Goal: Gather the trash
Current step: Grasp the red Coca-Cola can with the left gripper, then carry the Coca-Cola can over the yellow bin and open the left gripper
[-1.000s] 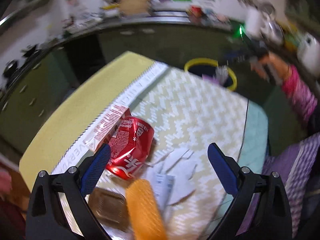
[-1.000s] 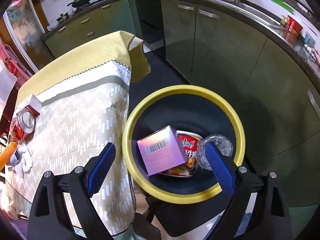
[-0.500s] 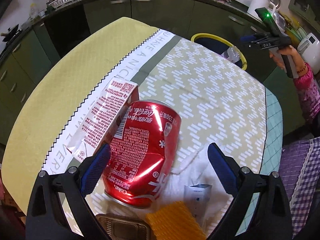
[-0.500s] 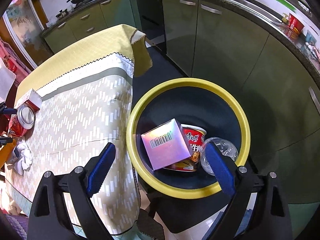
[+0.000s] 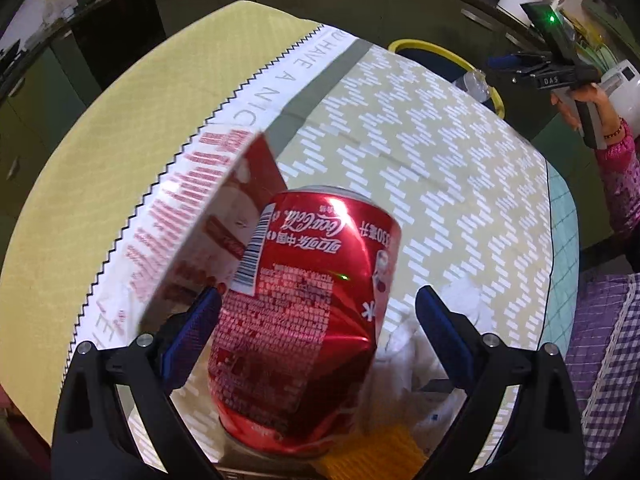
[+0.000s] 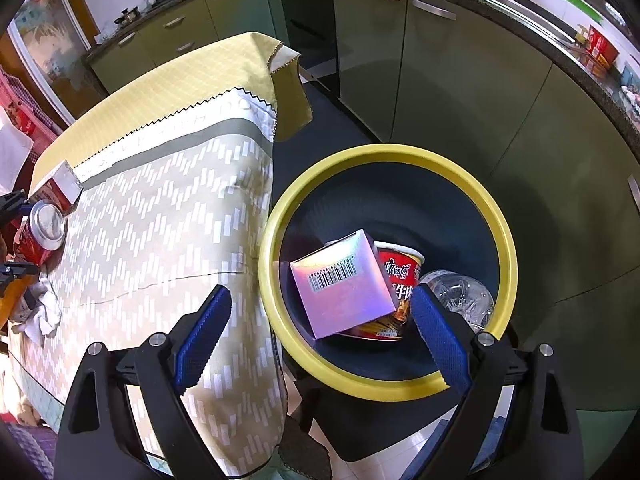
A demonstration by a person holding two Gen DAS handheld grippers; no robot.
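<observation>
On the table, the spread left gripper (image 5: 316, 320) straddles a dented red can (image 5: 308, 312)

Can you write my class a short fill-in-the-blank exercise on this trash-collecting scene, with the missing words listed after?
1. The left gripper is open around a red ____.
2. The bin beside the table has a rim coloured ____.
3. The pink box in the bin lies on top of a noodle ____.
4. The right gripper holds ____.

Missing words: can; yellow; cup; nothing
</observation>
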